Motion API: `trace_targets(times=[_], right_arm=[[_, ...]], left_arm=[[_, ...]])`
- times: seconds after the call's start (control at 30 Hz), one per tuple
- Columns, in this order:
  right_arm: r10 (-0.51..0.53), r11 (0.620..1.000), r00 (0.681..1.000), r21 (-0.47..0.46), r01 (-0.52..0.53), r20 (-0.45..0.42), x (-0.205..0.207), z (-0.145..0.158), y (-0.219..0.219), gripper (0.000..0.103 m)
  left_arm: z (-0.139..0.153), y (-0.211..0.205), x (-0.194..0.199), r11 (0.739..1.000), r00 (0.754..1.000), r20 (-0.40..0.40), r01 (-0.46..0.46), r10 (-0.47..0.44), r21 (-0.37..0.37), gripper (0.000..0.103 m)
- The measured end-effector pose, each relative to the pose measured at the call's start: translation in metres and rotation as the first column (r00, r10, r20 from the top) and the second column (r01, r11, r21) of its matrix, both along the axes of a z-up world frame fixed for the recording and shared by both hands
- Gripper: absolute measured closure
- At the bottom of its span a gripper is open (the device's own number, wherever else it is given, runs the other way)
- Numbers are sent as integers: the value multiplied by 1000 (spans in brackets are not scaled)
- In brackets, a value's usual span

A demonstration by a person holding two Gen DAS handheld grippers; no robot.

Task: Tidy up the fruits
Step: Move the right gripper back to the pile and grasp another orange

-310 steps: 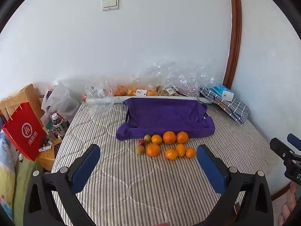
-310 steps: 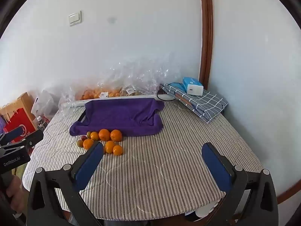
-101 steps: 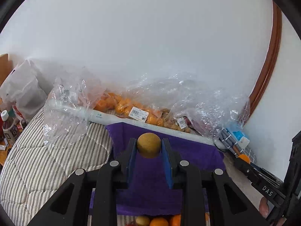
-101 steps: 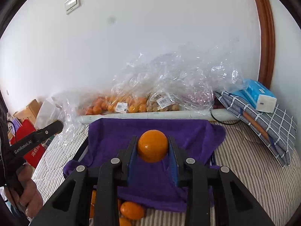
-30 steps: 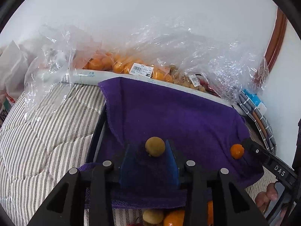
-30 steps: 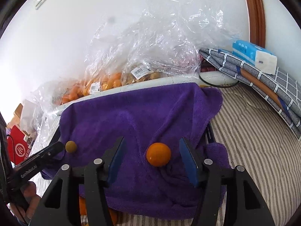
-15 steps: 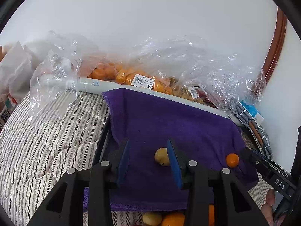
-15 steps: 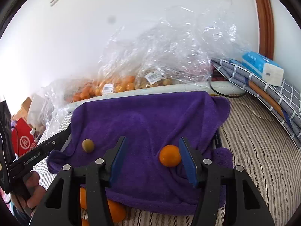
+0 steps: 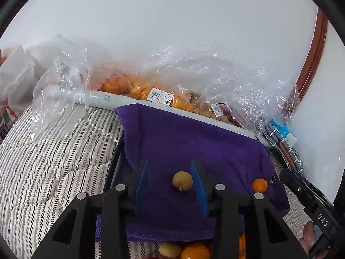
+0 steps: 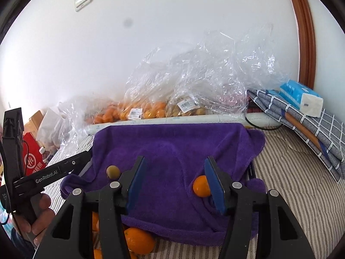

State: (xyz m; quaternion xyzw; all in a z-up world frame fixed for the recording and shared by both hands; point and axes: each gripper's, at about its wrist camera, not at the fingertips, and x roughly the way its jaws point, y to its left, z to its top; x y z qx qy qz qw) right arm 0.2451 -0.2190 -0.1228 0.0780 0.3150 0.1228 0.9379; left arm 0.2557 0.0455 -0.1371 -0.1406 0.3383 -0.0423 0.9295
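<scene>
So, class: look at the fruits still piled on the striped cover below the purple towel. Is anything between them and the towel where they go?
Nothing visible blocks the way. The remaining fruits lie right at the purple towel's near edge, and only the open right gripper hangs above them.

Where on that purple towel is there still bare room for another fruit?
The purple towel is bare between the yellow-green fruit and the orange, and up to its back edge. The loose fruit pile crowds the front edge.
</scene>
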Motion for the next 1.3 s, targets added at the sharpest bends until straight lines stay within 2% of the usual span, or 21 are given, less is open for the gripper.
trace_targets(times=[0.17, 0.33, 0.47, 0.6, 0.77, 0.93, 1.0, 1.13, 1.23, 1.3], right_arm=[[-13, 1000, 1000, -2, 13, -6, -11, 1, 2, 46], [-19, 1000, 999, 15, 20, -37, -38, 3, -3, 46], [-16, 1000, 996, -3, 16, -86, -58, -3, 0, 46], [6, 1000, 994, -22, -8, -107, -78, -11, 9, 46], [71, 997, 985, 26, -68, -158, -91, -24, 26, 47], [75, 997, 974, 0, -77, -215, -91, -43, 44, 58], [75, 997, 967, 23, -72, -243, -86, -49, 45, 59], [72, 997, 948, 61, -56, -310, -77, -61, 46, 68], [67, 997, 949, 59, -51, -309, -79, -58, 39, 69], [55, 998, 954, 25, -50, -295, -83, -54, 30, 69]], left_arm=[[1, 0, -7, 1000, 1000, 18, -4, 4, 8, 64], [10, 6, -25, 1000, 997, 74, -14, 15, -19, 55], [13, 6, -40, 1000, 995, 98, -14, 12, 21, 53], [12, 13, -62, 994, 990, 136, -42, 28, 101, 51], [6, 35, -79, 995, 994, 103, -57, 48, 83, 51], [0, 49, -89, 995, 996, 65, -72, 67, 68, 51], [-1, 51, -92, 996, 997, 54, -66, 63, 62, 51], [-2, 49, -95, 996, 998, 44, -52, 49, 68, 51], [-3, 47, -94, 996, 999, 32, -40, 38, 74, 51], [-5, 45, -92, 997, 1000, 16, -24, 23, 69, 51]])
